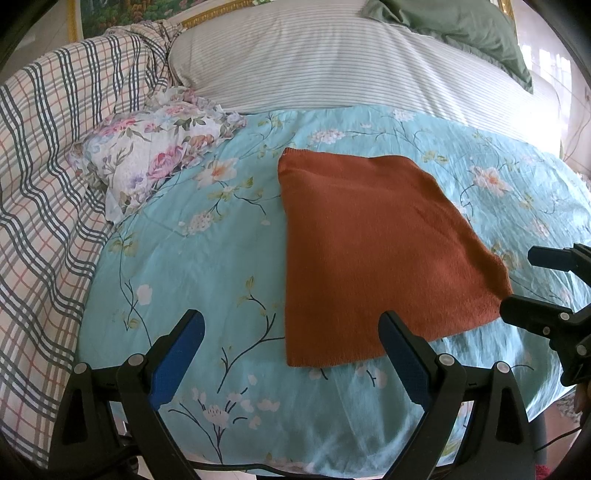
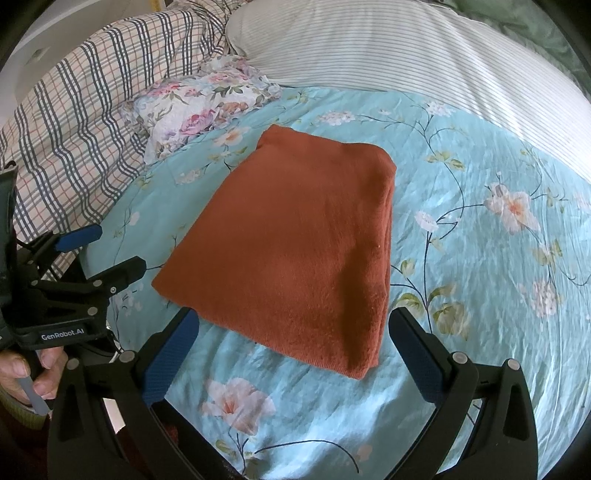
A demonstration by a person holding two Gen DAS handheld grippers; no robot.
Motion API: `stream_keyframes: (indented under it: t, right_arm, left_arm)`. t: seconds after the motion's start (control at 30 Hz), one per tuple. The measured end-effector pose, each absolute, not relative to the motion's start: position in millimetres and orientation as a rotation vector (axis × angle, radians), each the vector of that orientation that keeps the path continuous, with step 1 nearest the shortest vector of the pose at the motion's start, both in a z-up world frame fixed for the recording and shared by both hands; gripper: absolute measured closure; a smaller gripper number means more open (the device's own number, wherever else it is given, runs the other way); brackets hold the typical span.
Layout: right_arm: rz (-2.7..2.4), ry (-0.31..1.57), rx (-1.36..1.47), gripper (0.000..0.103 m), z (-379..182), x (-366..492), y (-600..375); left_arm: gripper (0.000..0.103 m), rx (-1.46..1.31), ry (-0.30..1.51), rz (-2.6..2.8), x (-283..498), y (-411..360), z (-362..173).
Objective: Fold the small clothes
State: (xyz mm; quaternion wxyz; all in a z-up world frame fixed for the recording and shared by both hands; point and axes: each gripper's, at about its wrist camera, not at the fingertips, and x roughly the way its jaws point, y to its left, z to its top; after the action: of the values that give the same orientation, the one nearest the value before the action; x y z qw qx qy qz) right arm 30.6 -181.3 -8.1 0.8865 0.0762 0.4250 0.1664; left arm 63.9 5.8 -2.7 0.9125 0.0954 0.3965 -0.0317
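A rust-orange knit garment (image 1: 373, 254) lies folded into a flat rectangle on the turquoise floral bedsheet (image 1: 207, 266); it also shows in the right wrist view (image 2: 295, 251). My left gripper (image 1: 291, 332) is open and empty, near the garment's front edge, apart from it. My right gripper (image 2: 291, 328) is open and empty, its jaws either side of the garment's near corner, above it. The right gripper shows at the right edge of the left wrist view (image 1: 521, 284), and the left gripper at the left of the right wrist view (image 2: 118, 251).
A small floral pillow (image 1: 155, 151) lies at the back left. A plaid quilt (image 1: 48, 184) is heaped on the left. A striped pillow (image 1: 332, 59) and a green cloth (image 1: 461, 26) lie at the back. The bed's front edge is near the grippers.
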Motion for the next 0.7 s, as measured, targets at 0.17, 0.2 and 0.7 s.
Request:
stream_keyframes:
  t: [0.17, 0.2, 0.7]
  right_arm:
    - [0.344, 0.883, 0.158, 0.001, -9.1, 29.6, -181.1]
    - [0.344, 0.883, 0.159, 0.001, -9.3, 29.6, -181.1]
    - [0.327, 0.884, 0.184, 0.001, -10.6, 52.3, -187.5]
  left_arm:
    - [0.007, 0.195, 0.816, -0.065, 65.4, 5.7, -1.8]
    - [0.007, 0.194, 0.815, -0.065, 66.3, 5.7, -1.5]
    - [0.007, 0.185, 0.818, -0.073, 82.8, -1.7, -1.0]
